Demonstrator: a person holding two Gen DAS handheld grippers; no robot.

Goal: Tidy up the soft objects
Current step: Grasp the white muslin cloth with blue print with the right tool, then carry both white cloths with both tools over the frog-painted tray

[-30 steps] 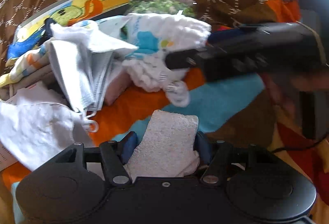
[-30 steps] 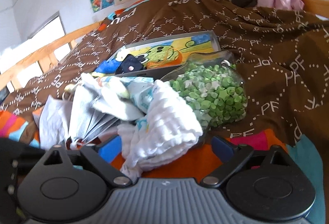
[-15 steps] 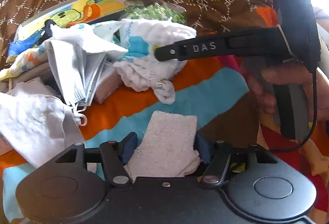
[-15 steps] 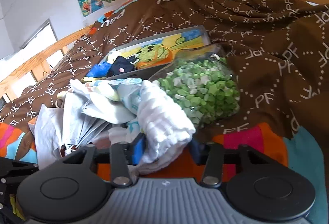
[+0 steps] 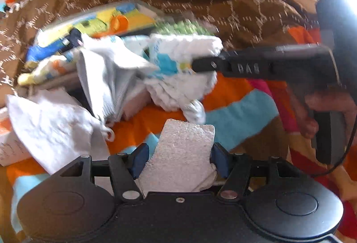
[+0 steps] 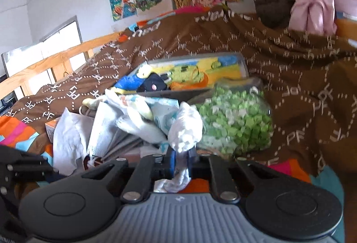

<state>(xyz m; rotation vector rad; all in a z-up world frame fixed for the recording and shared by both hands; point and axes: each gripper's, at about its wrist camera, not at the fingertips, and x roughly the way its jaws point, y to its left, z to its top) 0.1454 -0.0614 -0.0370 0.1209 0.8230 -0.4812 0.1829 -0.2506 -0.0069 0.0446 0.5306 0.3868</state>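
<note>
My left gripper (image 5: 180, 156) is shut on a pale grey towel piece (image 5: 185, 153) and holds it low over the bed. My right gripper (image 6: 181, 159) is shut on a white quilted cloth with blue print (image 6: 185, 127); in the left wrist view that cloth (image 5: 178, 69) hangs pinched at the tip of the right gripper (image 5: 198, 65). Beside it lies a pile of soft things: face masks (image 5: 107, 84), a white crumpled cloth (image 5: 51, 124) and patterned fabric (image 5: 51, 66).
A bag of green bits (image 6: 236, 122) lies behind the cloth. A cartoon-printed box (image 6: 191, 75) sits on the brown quilt (image 6: 290, 77). A striped orange and blue blanket (image 5: 236, 113) covers the near bed. A wooden rail (image 6: 51, 60) runs at the left.
My right gripper closed from wide open onto the white quilted cloth and lifted it slightly. My left gripper kept its hold on the towel piece and barely moved.
</note>
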